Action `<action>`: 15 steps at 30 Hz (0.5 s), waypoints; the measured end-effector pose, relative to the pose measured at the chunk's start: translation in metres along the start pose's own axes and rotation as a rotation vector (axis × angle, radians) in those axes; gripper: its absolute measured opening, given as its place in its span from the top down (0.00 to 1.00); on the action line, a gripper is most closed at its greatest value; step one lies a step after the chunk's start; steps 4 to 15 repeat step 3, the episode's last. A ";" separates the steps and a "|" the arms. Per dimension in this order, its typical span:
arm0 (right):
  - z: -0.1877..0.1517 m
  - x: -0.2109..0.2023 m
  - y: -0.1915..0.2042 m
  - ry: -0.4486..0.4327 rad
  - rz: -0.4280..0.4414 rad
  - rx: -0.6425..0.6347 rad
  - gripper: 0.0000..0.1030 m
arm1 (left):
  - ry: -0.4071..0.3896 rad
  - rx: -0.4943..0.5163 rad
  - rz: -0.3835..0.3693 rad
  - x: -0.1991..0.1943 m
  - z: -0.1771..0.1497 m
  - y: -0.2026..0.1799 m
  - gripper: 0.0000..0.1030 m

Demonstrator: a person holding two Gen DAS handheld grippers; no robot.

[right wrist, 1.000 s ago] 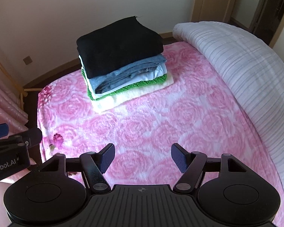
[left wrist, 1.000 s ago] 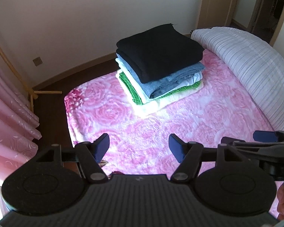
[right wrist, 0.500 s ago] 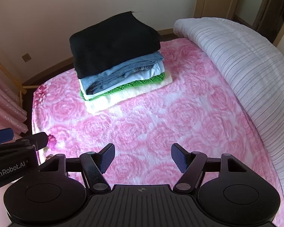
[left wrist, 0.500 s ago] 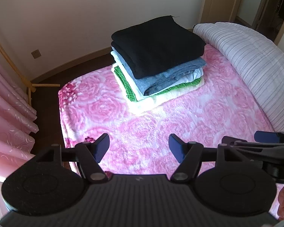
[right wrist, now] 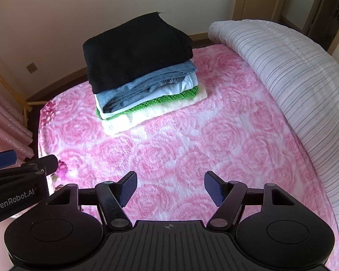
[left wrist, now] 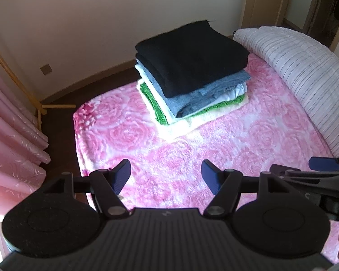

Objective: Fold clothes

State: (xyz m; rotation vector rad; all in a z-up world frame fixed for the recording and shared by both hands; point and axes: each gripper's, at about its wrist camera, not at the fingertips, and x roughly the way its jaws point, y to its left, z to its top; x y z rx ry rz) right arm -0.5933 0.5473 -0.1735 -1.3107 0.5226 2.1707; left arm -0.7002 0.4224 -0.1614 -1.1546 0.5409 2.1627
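- Nearest, the left gripper [left wrist: 166, 177] and the right gripper [right wrist: 170, 188] hang side by side over the pink rose blanket [right wrist: 192, 153], both with jaws spread wide and nothing in them.
- Farther on, well apart from both, the stack of folded clothes [right wrist: 142, 72] sits at the blanket's far end: straight ahead of the left gripper, ahead and a little left of the right one.
- Its long axis runs left to right; the black garment [left wrist: 192, 54] tops it.
- No loose garment is in sight, so folding looks done.
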 end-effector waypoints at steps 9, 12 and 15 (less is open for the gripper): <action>-0.001 -0.003 0.002 -0.005 0.002 0.004 0.33 | -0.009 0.004 0.000 -0.004 0.000 0.002 0.36; -0.001 -0.003 0.002 -0.005 0.002 0.004 0.33 | -0.009 0.004 0.000 -0.004 0.000 0.002 0.36; -0.001 -0.003 0.002 -0.005 0.002 0.004 0.33 | -0.009 0.004 0.000 -0.004 0.000 0.002 0.36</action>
